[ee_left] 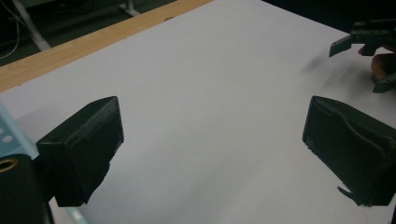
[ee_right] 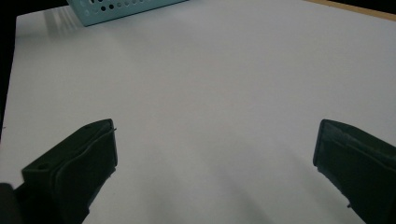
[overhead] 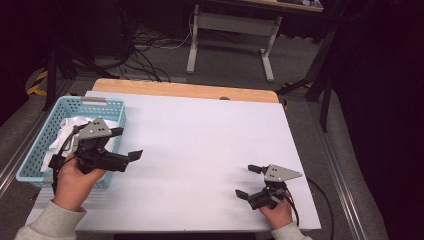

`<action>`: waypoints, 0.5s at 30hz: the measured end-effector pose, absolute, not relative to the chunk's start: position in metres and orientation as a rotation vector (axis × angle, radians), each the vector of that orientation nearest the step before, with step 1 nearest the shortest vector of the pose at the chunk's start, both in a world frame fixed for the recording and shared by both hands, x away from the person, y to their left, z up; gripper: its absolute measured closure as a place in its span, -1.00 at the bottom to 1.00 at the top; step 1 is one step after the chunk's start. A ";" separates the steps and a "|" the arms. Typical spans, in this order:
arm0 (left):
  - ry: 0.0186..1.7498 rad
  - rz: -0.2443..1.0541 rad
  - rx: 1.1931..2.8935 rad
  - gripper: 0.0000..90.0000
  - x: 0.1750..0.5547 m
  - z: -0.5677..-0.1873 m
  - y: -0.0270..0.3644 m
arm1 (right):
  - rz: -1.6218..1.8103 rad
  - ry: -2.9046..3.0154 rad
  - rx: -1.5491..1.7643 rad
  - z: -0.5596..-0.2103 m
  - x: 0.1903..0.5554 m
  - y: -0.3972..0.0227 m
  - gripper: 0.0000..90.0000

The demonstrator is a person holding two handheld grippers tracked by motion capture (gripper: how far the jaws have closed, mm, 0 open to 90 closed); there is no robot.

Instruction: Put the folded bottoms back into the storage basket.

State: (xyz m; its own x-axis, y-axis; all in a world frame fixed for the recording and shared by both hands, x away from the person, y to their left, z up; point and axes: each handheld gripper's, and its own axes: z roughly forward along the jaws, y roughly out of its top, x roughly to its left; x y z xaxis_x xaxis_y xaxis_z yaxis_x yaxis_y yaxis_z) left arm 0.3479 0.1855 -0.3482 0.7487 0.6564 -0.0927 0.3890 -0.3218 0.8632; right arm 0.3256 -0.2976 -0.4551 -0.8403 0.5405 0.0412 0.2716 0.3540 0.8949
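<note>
The left gripper point(overhead: 125, 143), fingers gaping empty, is hovering just beside the blue basket point(overhead: 31, 159) of white cloth point(overhead: 67, 126), nearer than the right gripper point(overhead: 248, 181), likewise spread wide.

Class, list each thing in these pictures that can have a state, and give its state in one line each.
Left gripper: open, empty, held above the basket's near right corner.
Right gripper: open, empty, low over the white sheet.
Light blue basket: upright at the table's left edge, holding white cloth.
White cloth: crumpled inside the basket.
White sheet: flat on the table, bare.
</note>
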 end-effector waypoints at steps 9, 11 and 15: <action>0.735 0.297 1.900 -0.89 0.347 -0.364 0.160 | 1.484 2.359 0.725 -0.455 0.326 -0.298 -0.99; 0.704 0.260 1.885 -0.90 0.348 -0.370 0.155 | 1.484 2.359 0.724 -0.455 0.325 -0.298 -0.99; 0.691 0.233 1.890 -0.92 0.350 -0.378 0.148 | 1.487 2.358 0.723 -0.455 0.325 -0.298 -0.99</action>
